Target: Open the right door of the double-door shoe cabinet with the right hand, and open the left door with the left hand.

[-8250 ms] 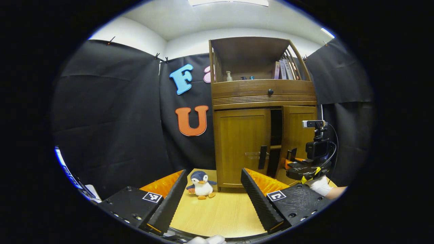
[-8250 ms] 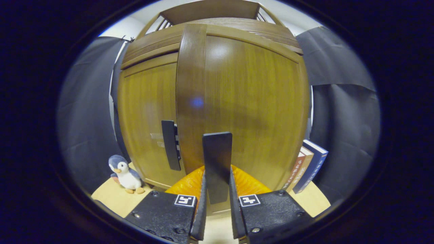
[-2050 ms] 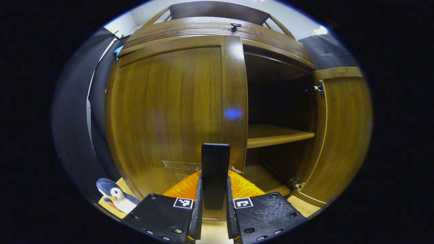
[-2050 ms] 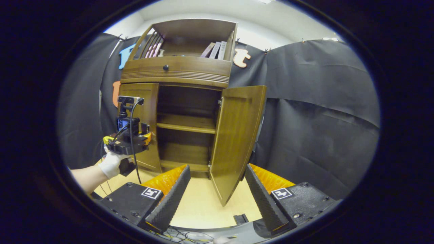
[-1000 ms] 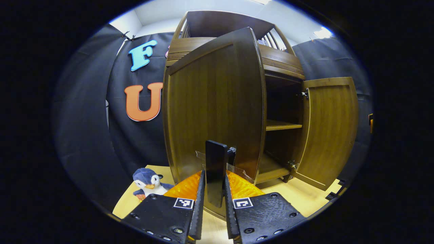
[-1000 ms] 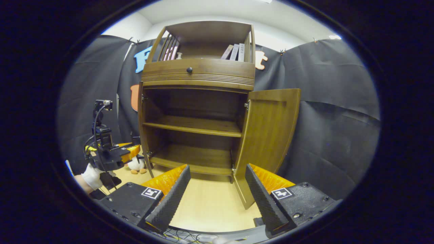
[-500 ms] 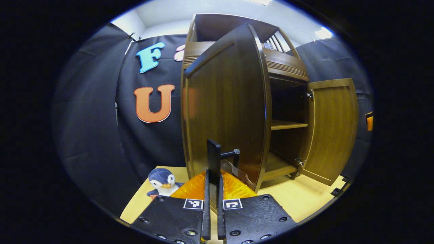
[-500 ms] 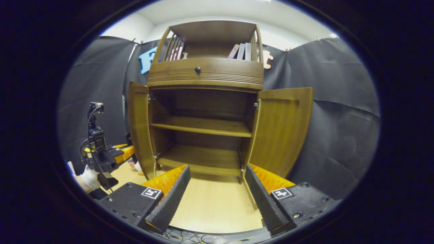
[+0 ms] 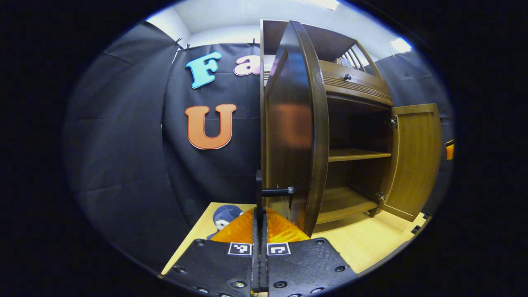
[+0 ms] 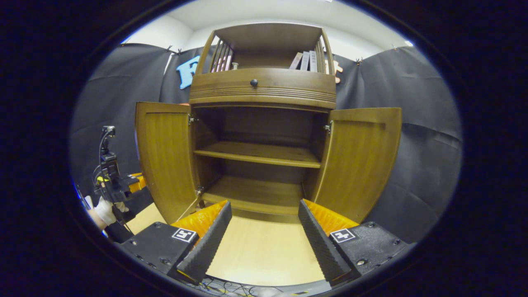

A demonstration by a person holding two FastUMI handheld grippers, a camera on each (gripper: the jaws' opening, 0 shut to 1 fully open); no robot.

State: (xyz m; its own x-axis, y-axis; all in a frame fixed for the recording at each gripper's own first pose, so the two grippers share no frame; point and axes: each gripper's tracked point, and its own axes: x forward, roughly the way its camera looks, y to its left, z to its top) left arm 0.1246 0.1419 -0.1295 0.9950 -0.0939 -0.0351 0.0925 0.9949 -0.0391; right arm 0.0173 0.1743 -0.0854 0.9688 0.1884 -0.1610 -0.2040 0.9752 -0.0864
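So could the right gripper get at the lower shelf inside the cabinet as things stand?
Probably yes: both doors stand swung wide, the right gripper is open and faces the lower shelf, with bare tabletop between.

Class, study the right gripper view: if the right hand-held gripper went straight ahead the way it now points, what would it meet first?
The right hand-held gripper, open, points between both open doors at the cabinet's lower shelf. The shelf's front edge would probably come first, though depth is unclear.

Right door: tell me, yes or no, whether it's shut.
No, the right door stands swung wide, baring both shelves.
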